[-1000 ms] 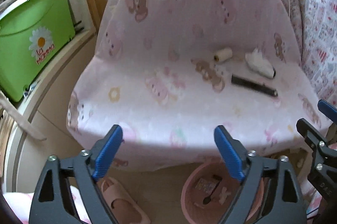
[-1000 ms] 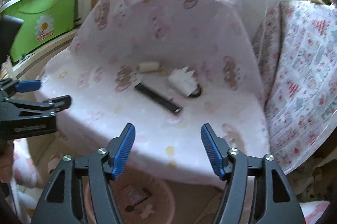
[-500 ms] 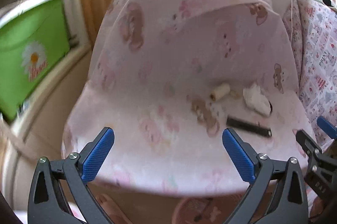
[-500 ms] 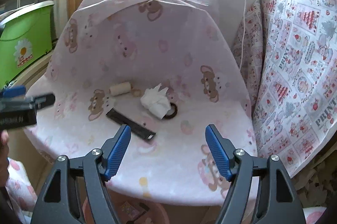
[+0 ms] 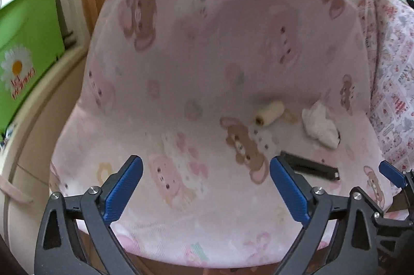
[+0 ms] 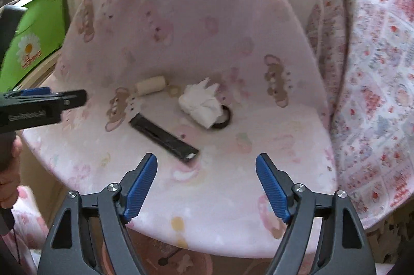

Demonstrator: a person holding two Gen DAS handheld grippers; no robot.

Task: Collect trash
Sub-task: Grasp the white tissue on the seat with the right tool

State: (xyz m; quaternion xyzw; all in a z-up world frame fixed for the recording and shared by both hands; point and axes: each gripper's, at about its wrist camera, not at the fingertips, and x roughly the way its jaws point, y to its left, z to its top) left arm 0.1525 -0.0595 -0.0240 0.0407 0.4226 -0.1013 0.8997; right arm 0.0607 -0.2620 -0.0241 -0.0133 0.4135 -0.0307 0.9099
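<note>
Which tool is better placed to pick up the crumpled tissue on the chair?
Right. The right tool, empty and opening, faces the tissue; from the left tool it lies far to one side.

Crumpled white tissue (image 6: 200, 104) on the seat, beside cream spool (image 6: 152, 85) and, seemingly, black clip (image 6: 164, 136).

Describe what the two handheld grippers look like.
Both the left gripper and the right gripper look alike: dark grey, triangulated plastic arms with cut-out windows and silver pivot screws, ending in ribbed blue pads. Seen from the right wrist, the left one's side carries small embossed lettering, unreadable.
</note>
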